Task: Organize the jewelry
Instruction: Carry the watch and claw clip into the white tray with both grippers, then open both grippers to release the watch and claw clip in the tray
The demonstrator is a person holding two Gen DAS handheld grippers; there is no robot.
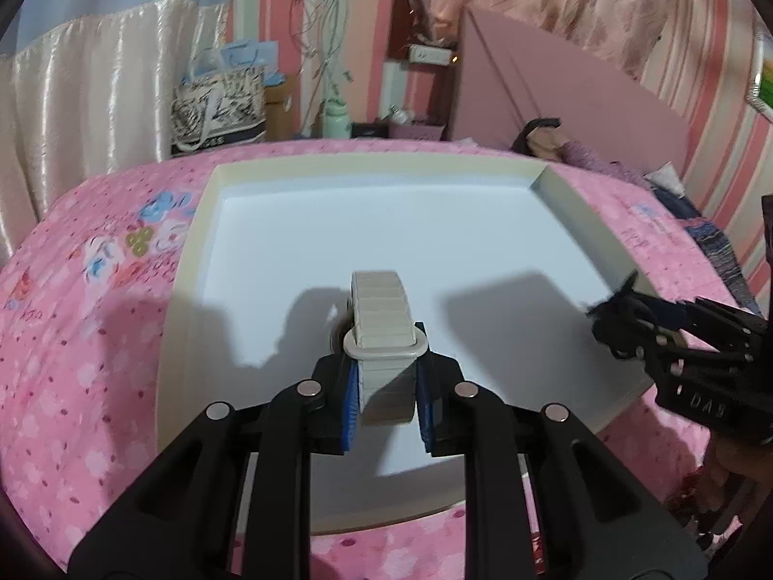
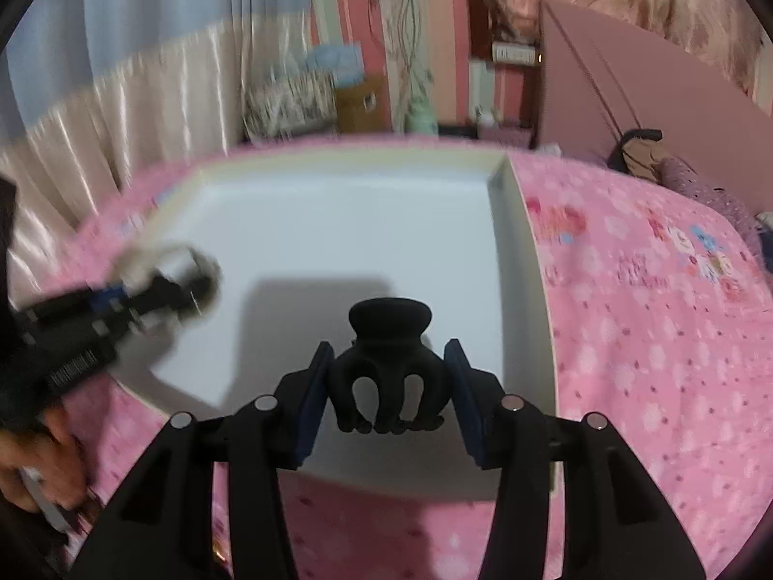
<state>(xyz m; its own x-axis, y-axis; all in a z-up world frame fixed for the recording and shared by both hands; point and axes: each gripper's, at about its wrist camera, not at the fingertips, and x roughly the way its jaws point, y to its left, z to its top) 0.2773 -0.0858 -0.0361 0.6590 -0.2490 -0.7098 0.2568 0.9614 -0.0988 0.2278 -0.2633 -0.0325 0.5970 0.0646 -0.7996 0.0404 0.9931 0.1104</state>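
A shallow white tray (image 1: 570, 203) with cream walls lies on a pink floral bedspread. My left gripper (image 1: 386, 377) is shut on a cream-coloured watch band (image 1: 381, 309), held over the near middle of the tray. My right gripper (image 2: 389, 386) is shut on a black hair claw clip (image 2: 389, 367), held over the tray's (image 2: 512, 222) near right part. In the left wrist view the right gripper (image 1: 623, 319) shows at the tray's right edge with the clip. In the right wrist view the left gripper (image 2: 159, 285) is blurred at the left with the band.
The pink bedspread (image 1: 87, 362) surrounds the tray. A pink headboard (image 1: 555, 92) and a dark bundle of clothes (image 1: 546, 140) lie at the back right. Bags (image 1: 217, 106), a box and a green bottle (image 1: 336, 121) stand beyond the bed's far edge.
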